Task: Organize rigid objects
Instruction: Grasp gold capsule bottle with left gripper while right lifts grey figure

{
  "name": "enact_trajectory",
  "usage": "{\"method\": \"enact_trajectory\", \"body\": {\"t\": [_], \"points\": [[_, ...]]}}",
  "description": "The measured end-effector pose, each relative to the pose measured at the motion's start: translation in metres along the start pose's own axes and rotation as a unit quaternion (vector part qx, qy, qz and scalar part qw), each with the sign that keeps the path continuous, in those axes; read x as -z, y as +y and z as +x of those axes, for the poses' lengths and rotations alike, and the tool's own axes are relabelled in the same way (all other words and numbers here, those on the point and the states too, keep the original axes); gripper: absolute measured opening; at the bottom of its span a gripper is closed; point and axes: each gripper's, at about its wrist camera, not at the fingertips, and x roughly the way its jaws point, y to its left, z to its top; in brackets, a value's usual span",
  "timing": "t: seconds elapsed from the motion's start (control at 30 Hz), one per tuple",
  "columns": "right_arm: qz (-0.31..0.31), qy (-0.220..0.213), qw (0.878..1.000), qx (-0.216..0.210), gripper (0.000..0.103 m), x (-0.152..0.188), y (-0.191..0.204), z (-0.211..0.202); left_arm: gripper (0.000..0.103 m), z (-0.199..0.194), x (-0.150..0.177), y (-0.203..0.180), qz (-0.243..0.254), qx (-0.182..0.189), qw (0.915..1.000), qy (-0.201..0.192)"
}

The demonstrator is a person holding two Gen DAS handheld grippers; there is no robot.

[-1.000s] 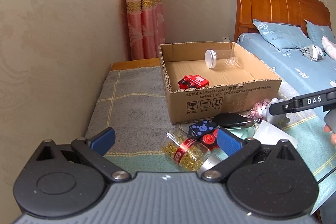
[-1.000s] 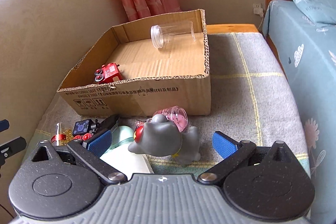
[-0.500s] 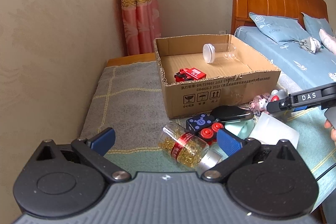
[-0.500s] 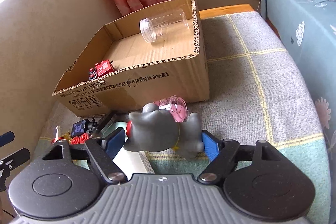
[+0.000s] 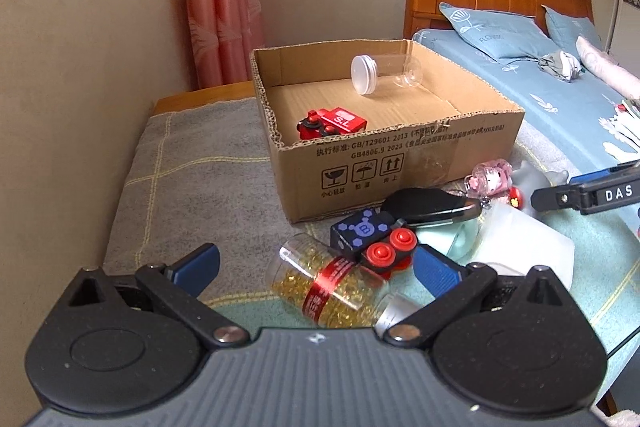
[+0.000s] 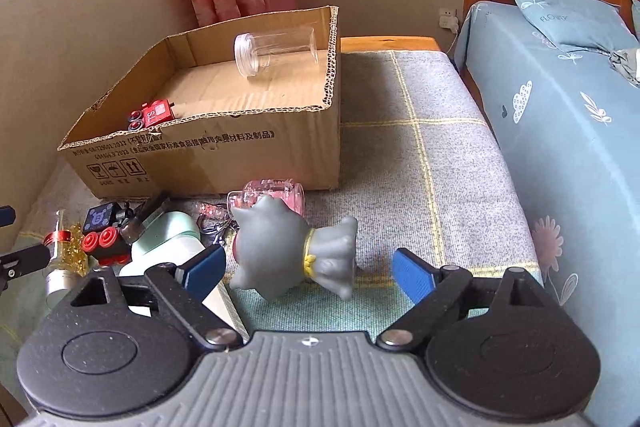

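- Gray toy (image 6: 294, 253) lay on its side on the mat, just in front of the box (image 6: 224, 151) and near the box's right front corner.
- My right gripper (image 6: 308, 269) sat spread wide around it, holding nothing; the toy lay between the two blue pads, closer to the left one, and I could not tell whether that pad touched it.
- Its long axis ran roughly across the gripper's opening, head toward the left pad and skirt-like base toward the right, so I judged a straight close would pinch it end to end.
- My left gripper (image 5: 316, 267) was also wide open and empty, with the pill bottle (image 5: 332, 287) lying between its pads, left of the toy.
- The right hand was clearly nearer the toy.
- Inside the box lay a clear jar (image 6: 276, 53) and a red car (image 6: 152, 115).
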Motion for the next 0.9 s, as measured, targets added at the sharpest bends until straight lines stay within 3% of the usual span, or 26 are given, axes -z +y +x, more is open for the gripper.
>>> {"method": "enact_trajectory", "body": {"t": [0.17, 0.4, 0.5, 0.63, 0.8, 0.9], "points": [[0.012, -0.001, 1.0, 0.006, 0.097, 0.006, -0.007, -0.005, 0.102, 0.019, -0.009, 0.0, 0.002, 0.055, 0.9984, 0.015], [0.022, 0.001, 1.0, 0.007, 0.099, 0.01, -0.017, -0.007, 0.102, 0.0, 0.005, 0.004, -0.023, 0.128, 0.991, 0.031], [0.022, -0.001, 1.0, 0.006, 0.099, 0.011, -0.019, -0.007, 0.102, -0.014, 0.014, 0.006, -0.017, 0.105, 0.994, 0.026], [0.016, -0.002, 1.0, 0.008, 0.102, 0.014, -0.021, -0.01, 0.102, -0.026, 0.025, 0.007, 0.016, 0.043, 0.9987, 0.02], [0.013, 0.002, 1.0, 0.006, 0.102, 0.018, -0.021, -0.012, 0.102, -0.015, 0.038, 0.003, 0.061, 0.027, 0.9965, 0.05], [0.01, 0.004, 1.0, 0.006, 0.102, 0.019, -0.019, -0.012, 0.102, -0.008, 0.04, -0.004, 0.085, 0.019, 0.9951, 0.047]]}}
